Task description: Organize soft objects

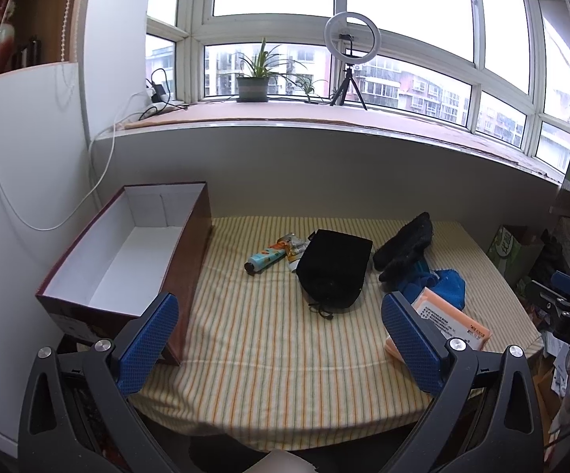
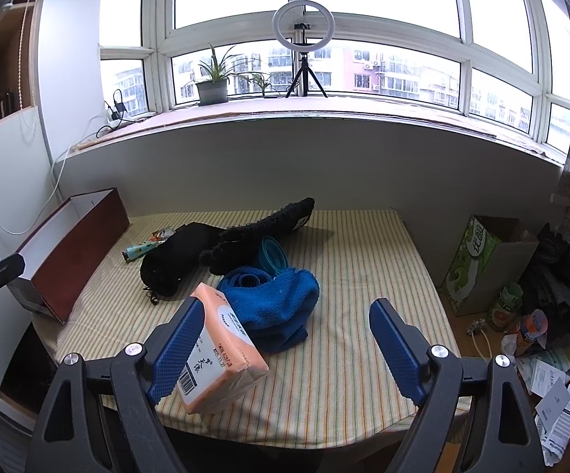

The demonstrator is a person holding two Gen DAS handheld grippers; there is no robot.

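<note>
Both grippers are hovering at the near edge of the table (image 1: 285,406), jaws wide apart and gripping nothing. The left gripper (image 1: 279,339) is sitting beside the open box (image 1: 127,252), likely the bin for the soft things. The right gripper (image 2: 281,349) is facing the tissue pack (image 2: 221,351) and blue towel (image 2: 277,299) (closest, so probably first). Behind them, the black pouch (image 1: 334,268), fuzzy gloves (image 2: 261,232) and a tube (image 1: 265,261) are lying mid-table, all outside the box.

Both wrist views face the window, sharing the striped table (image 1: 269,354) from its near edge
</note>
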